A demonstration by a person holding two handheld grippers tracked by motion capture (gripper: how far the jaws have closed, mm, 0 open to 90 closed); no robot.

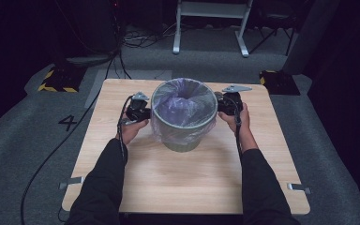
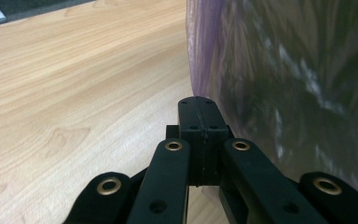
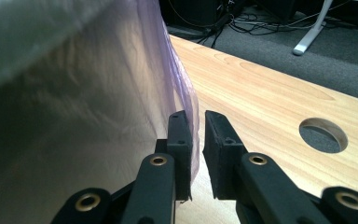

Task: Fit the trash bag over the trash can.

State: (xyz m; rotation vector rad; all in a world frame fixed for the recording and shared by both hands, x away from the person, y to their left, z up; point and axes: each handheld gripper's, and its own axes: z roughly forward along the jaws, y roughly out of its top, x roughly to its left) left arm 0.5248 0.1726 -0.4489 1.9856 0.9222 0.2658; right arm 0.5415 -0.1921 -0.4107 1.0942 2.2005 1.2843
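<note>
Now both claws sit beside the bin (image 1: 183,136) to tug its bag (image 1: 183,101) down: left claw (image 2: 198,105) clenched on nothing, right claw (image 3: 196,122) slightly apart, loose around the bag's edge.

Bin (image 1: 183,133): base hidden under the hanging bag (image 1: 183,101) in the high view; wall close and blurred in both gripper views, cut off by the picture edges; table (image 1: 168,178): near edge cut off behind the sleeves.
</note>
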